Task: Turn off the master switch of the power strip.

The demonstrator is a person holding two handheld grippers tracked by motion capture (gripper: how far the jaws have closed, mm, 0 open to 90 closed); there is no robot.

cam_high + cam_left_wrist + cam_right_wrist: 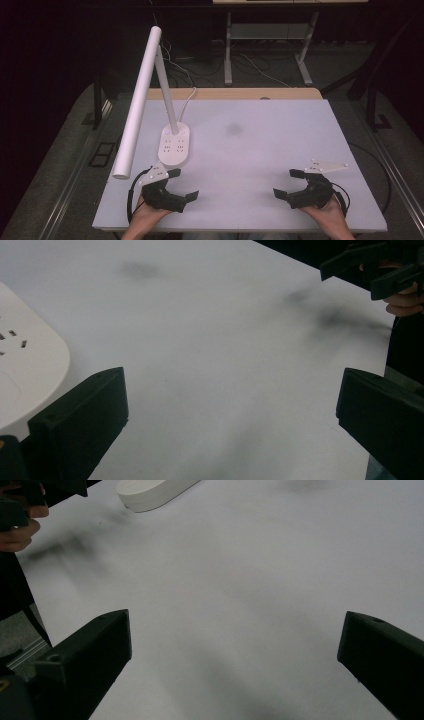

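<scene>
White covers the whole worktop (260,150), matte and bare except for a faint grey smudge (233,129) well ahead of both sets of jaws. On the high view the left gripper (182,184) sits near the front edge, held from below by a hand (147,216), its two black jaws spread wide with nothing between them. Just beyond its jaws stands a white desk lamp (137,105), whose oval base (174,145) carries socket holes and whose long tube head slants down toward the gripper's outer side. In the left gripper view that base (25,375) lies just beside the left-hand jaw, apart from it, while the other gripper shows far off at the upper right. The right gripper (290,183) rests near the front edge too, well apart from the left one, its jaws also spread wide and holding nothing. In the right gripper view only bare white surface lies between the jaws, and the lamp base (155,491) sits well ahead at the upper left.
</scene>
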